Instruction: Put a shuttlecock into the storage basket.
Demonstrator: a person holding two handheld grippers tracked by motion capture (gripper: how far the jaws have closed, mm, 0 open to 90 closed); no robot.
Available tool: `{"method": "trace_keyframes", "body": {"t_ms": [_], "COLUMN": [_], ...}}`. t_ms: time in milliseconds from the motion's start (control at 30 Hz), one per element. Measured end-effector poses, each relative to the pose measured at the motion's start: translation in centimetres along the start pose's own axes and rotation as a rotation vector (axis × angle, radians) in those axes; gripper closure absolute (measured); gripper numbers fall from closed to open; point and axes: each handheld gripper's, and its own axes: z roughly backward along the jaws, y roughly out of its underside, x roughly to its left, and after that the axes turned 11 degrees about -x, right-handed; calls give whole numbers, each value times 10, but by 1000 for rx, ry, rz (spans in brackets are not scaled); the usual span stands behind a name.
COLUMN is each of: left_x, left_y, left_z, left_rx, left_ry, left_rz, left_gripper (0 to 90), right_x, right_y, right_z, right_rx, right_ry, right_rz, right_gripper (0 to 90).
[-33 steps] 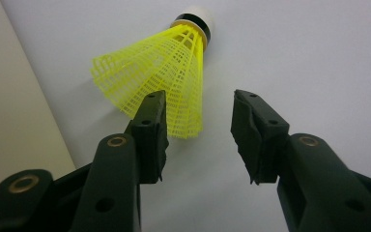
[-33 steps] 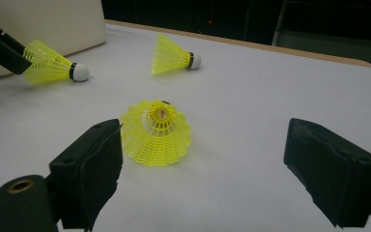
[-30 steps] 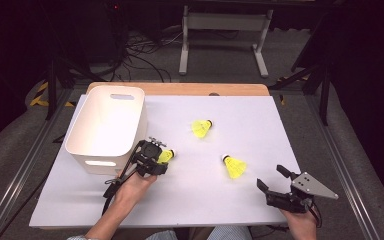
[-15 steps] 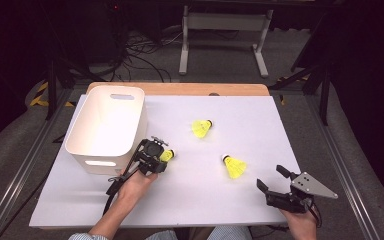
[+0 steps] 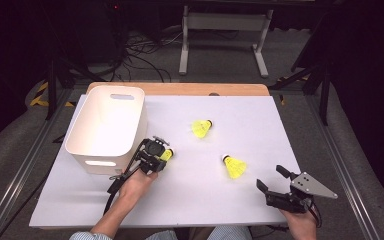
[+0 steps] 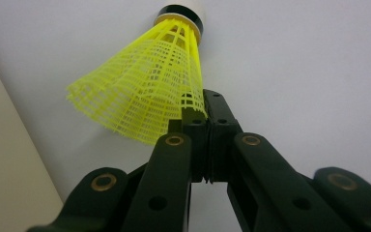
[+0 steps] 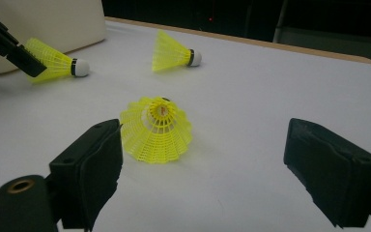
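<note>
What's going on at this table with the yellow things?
A person holds a gripper in each hand. The left gripper has just closed its jaws on the skirt edge of a yellow shuttlecock beside the white bin. The right gripper waits open near another shuttlecock. A third shuttlecock lies farther back.

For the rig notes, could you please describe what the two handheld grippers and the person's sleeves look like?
Both grippers are black, each with two blocky jaws on hinged links with brass-coloured pins. The right gripper carries a grey three-cornered plate on top. A black cable trails from the left gripper along the forearm. The sleeves look light and finely striped.
</note>
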Motion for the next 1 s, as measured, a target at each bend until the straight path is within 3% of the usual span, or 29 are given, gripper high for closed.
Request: {"method": "trace_keyframes", "body": {"t_ms": [400,633,1000], "left_x": [-8,-12,-22], "left_y": [-6,-12,-27], "left_z": [16,28,57], "left_rx": [-27,-53,-83], "left_ry": [33,47,85], "left_rz": [-48,-53,-72], "left_gripper": [897,898,897], "right_x": [0,0,1], "right_y": [0,0,0], "right_z": [0,0,-1], "right_rx": [4,5,5], "right_ry": [0,-1,1], "right_rz": [4,4,4], "right_gripper": [143,143,144]}}
